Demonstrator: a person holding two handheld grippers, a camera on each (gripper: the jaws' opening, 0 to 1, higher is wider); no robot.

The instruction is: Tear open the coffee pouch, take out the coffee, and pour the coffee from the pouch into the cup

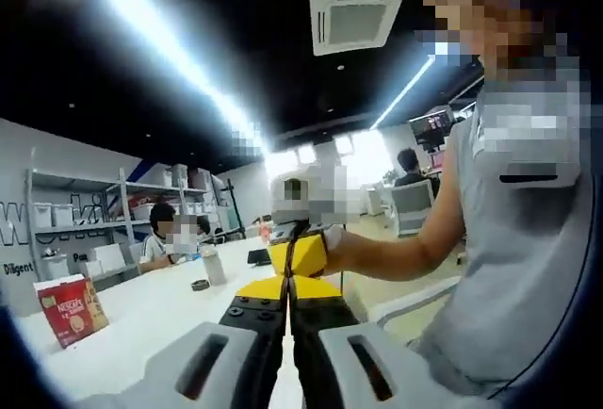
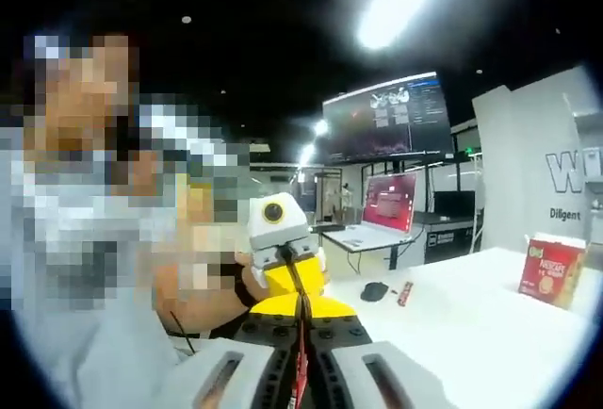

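A thin red coffee pouch (image 2: 301,371) is seen edge-on in the right gripper view, pinched between the closed jaws of the right gripper (image 2: 300,357). In the left gripper view the jaws of the left gripper (image 1: 287,334) are also brought together, and a thin strip seems to be caught between them, though what it is cannot be made out there. The two grippers are held nose to nose above the white table (image 1: 141,319), each seen opposite the other's camera.

It is judged that the tearing step is in hand: the pouch appears to be gripped from both ends, but no open tear is visible. Taking out and pouring the coffee are left to be done. A cup is not identified with certainty.

Further out, a red Nescafé box (image 1: 72,310) stands on the table, and a single red sachet (image 2: 405,293) lies beside a dark mouse (image 2: 374,290). A laptop (image 2: 382,213) is open behind them.
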